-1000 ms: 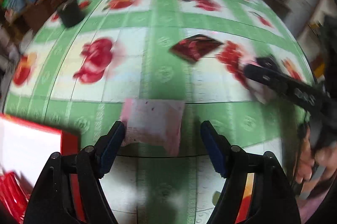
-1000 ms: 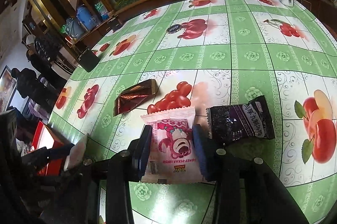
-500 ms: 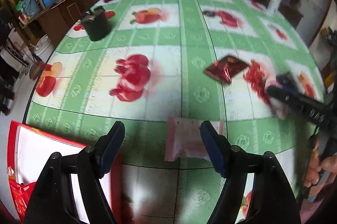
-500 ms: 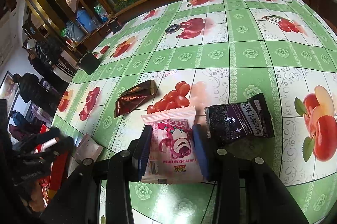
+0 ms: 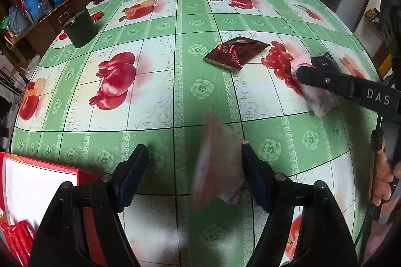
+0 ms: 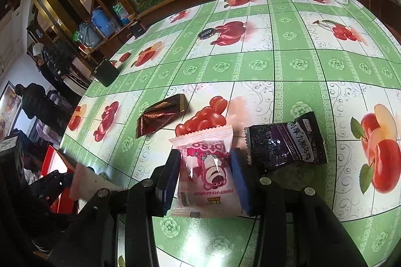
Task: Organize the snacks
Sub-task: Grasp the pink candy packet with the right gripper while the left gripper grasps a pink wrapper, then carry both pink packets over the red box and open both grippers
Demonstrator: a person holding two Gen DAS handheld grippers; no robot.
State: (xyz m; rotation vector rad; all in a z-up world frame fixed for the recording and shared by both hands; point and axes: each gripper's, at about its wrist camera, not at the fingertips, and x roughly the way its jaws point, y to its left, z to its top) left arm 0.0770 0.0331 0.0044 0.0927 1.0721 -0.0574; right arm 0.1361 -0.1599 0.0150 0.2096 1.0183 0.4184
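Between the right gripper's [image 6: 206, 173] blue pads we find a pink-and-white snack packet [image 6: 206, 171], long axis running from 6 to 12 o'clock in the right wrist view, its crimped far end toward 12 and its print upside down to the camera; both pads press its long edges, so we record the claw as clenched on this packet, low over the green fruit-print tablecloth [image 6: 288, 66]. At 3 o'clock, just beside it, a dark purple packet [image 6: 284, 143] lies flat, long axis 9 to 3. At 10 o'clock a brown foil packet [image 6: 160, 115] lies apart, pointing toward 2. On the left wrist view, the left gripper [image 5: 194, 175] stands wide and released; a blurred pale pink packet [image 5: 218, 164] sits upright-tilted between the fingers, against the right-hand pad only, apart from the other. A red box [image 5: 86, 175] with a white lining lies at 8 o'clock. Both grippers point forward across the table.
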